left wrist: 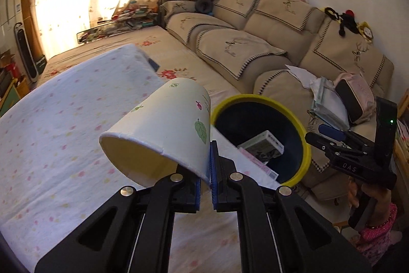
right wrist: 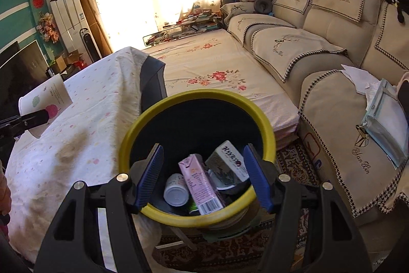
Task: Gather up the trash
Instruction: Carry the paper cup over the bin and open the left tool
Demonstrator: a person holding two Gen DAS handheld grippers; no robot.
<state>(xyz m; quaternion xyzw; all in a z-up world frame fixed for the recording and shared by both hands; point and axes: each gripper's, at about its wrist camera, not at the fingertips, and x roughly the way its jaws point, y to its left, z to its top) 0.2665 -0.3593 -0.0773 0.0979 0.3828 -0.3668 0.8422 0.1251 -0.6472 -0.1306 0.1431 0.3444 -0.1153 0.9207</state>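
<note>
The left claw [left wrist: 204, 186] is clamped on the paper cup's [left wrist: 163, 129] rim above the desk [left wrist: 51, 145]; the bin [left wrist: 304, 134] sits at its two o'clock. The right claw [right wrist: 203, 177] hangs apart over the bin, holding nothing. Carry the cup fully past the yellow rim before releasing.

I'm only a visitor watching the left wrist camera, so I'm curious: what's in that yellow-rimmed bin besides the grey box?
Observer: The right wrist view looks straight into the yellow-rimmed bin. A pink drink carton leans against the grey box.
Operator: Anything else?
Observer: A small white bottle lies beside the carton.
Operator: Is the other gripper carrying anything?
Observer: No. The right gripper is open and empty above the bin's mouth.
Operator: Does it see my paper cup?
Observer: Yes, the paper cup shows at its left edge, pinched by the left gripper over the tablecloth.
</note>
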